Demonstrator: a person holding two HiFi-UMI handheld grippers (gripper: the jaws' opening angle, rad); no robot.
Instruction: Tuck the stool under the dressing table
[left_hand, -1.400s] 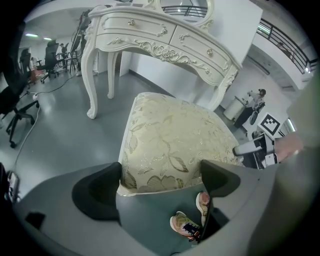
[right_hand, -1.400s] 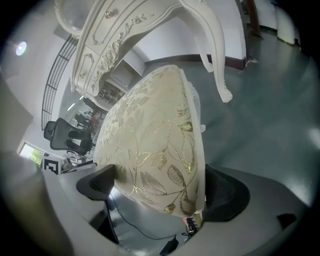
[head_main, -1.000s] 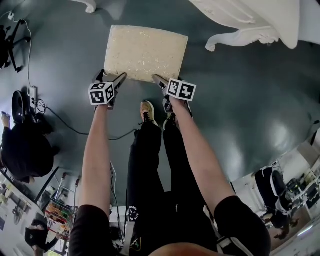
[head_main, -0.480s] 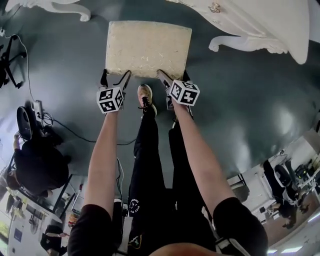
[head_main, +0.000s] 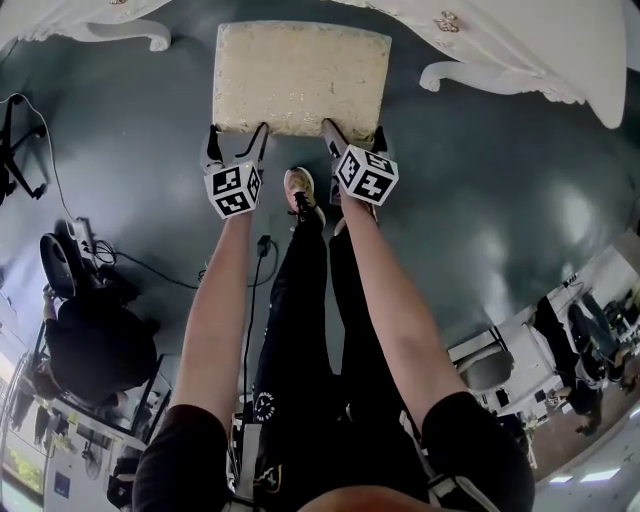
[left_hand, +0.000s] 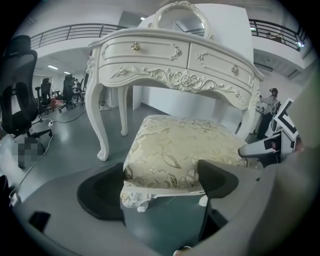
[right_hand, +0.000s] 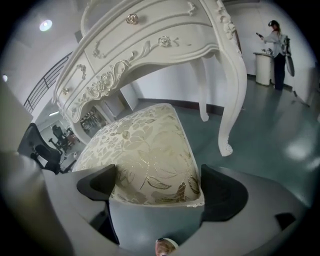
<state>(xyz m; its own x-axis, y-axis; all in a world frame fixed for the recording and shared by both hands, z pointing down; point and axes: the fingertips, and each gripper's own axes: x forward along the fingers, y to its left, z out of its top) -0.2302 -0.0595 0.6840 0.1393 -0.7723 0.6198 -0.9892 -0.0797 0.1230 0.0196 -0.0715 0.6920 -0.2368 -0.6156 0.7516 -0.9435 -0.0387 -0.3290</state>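
The stool (head_main: 300, 75) has a cream cushion with a gold leaf pattern and a white carved frame. It stands on the grey floor, its far edge at the front of the white dressing table (head_main: 520, 40). My left gripper (head_main: 238, 132) holds the stool's near left corner, my right gripper (head_main: 352, 130) the near right corner. In the left gripper view the cushion (left_hand: 180, 145) fills the gap between the pads of the left gripper (left_hand: 165, 180), with the table (left_hand: 175, 55) right behind. In the right gripper view the right gripper (right_hand: 157, 187) clasps the cushion (right_hand: 145, 150) below the table's drawers (right_hand: 165, 40).
Curved table legs stand either side of the stool (head_main: 100, 30) (head_main: 480, 75). The person's shoes (head_main: 300, 195) are just behind the stool. A cable (head_main: 150, 262) runs over the floor at left near a seated person (head_main: 90, 340). An office chair (left_hand: 17, 90) stands left.
The stool and both grippers have moved forward toward the dressing table; the table's legs and front now reach the stool's far edge. Both grippers keep their hold.
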